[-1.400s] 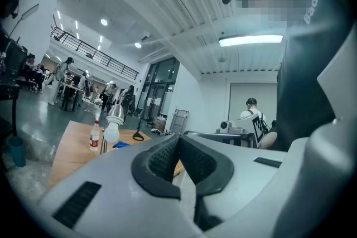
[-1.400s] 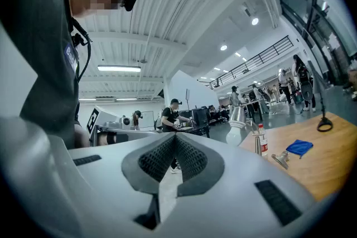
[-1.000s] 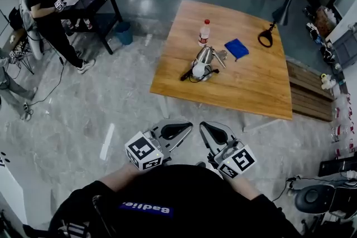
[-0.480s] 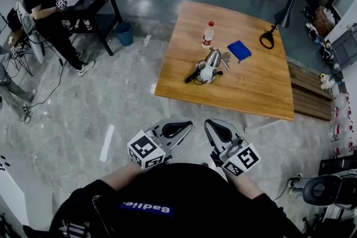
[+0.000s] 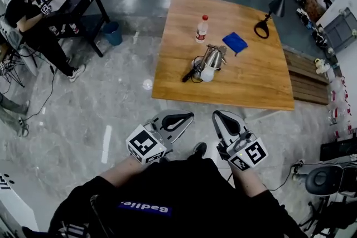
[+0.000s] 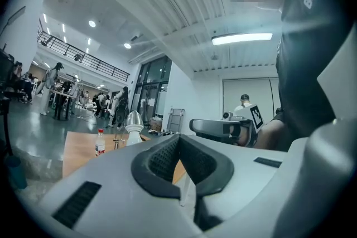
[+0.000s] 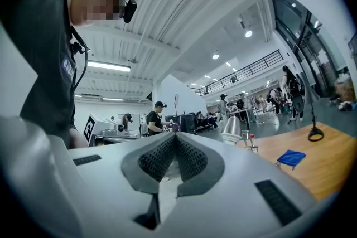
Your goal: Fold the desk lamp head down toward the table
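- Left tongs (image 5: 187, 117) and right tongs (image 5: 218, 116): both closed, empty, near the person.
- Lamp (image 5: 211, 59) sits far off on the tabletop (image 5: 251, 83).
- Shirt (image 5: 184, 187) print reads "Badlie".

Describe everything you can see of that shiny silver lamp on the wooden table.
The silver metal desk lamp stands near the middle of the wooden table, touched by nothing else. Its polished cone-shaped shade shows a white bulb at the wide end, which faces the person. A black cord or base part lies beside it. Its joints are too small to make out.
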The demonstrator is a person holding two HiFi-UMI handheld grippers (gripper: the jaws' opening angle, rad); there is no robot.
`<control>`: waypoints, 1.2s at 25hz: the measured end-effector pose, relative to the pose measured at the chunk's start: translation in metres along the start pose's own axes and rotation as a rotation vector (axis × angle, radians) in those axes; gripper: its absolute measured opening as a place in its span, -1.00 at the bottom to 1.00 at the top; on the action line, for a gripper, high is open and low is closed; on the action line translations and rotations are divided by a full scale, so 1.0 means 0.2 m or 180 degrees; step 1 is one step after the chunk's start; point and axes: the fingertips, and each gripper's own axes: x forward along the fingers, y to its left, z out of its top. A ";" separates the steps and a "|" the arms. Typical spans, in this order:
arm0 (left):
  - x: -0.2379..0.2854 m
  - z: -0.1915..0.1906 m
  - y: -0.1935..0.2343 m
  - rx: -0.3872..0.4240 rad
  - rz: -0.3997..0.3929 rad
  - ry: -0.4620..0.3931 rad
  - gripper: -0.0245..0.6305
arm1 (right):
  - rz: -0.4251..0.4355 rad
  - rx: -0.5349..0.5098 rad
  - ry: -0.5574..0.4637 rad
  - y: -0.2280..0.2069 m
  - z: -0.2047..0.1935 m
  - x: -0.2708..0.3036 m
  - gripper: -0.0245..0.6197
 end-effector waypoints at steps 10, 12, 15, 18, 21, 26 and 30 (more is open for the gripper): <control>0.27 -0.03 0.46 0.0138 0.0517 0.0216 -0.90 | 0.0187 0.0015 -0.0105 -0.57 0.11 0.09 -0.91; 0.32 -0.01 0.55 0.0164 0.0648 0.0221 -0.90 | 0.0263 0.0045 -0.0086 -0.68 0.11 0.11 -0.91; 0.40 0.02 0.64 0.0177 0.0792 0.0151 -0.90 | 0.0383 0.0039 -0.0038 -0.81 0.09 0.15 -0.91; 0.45 0.03 0.69 0.0181 0.0796 0.0180 -0.90 | 0.0417 0.0062 -0.0017 -0.88 0.09 0.19 -0.91; 0.47 0.02 0.73 0.0180 0.0749 0.0203 -0.90 | 0.0404 0.0042 -0.0008 -0.91 0.10 0.23 -0.91; 0.48 -0.03 0.87 0.0123 0.0648 0.0205 -0.90 | 0.0209 -0.0027 0.0074 -0.98 0.08 0.31 -0.91; 0.51 -0.09 1.01 0.0122 0.0562 0.0273 -0.90 | 0.0078 -0.0180 0.0198 -1.01 0.06 0.37 -0.90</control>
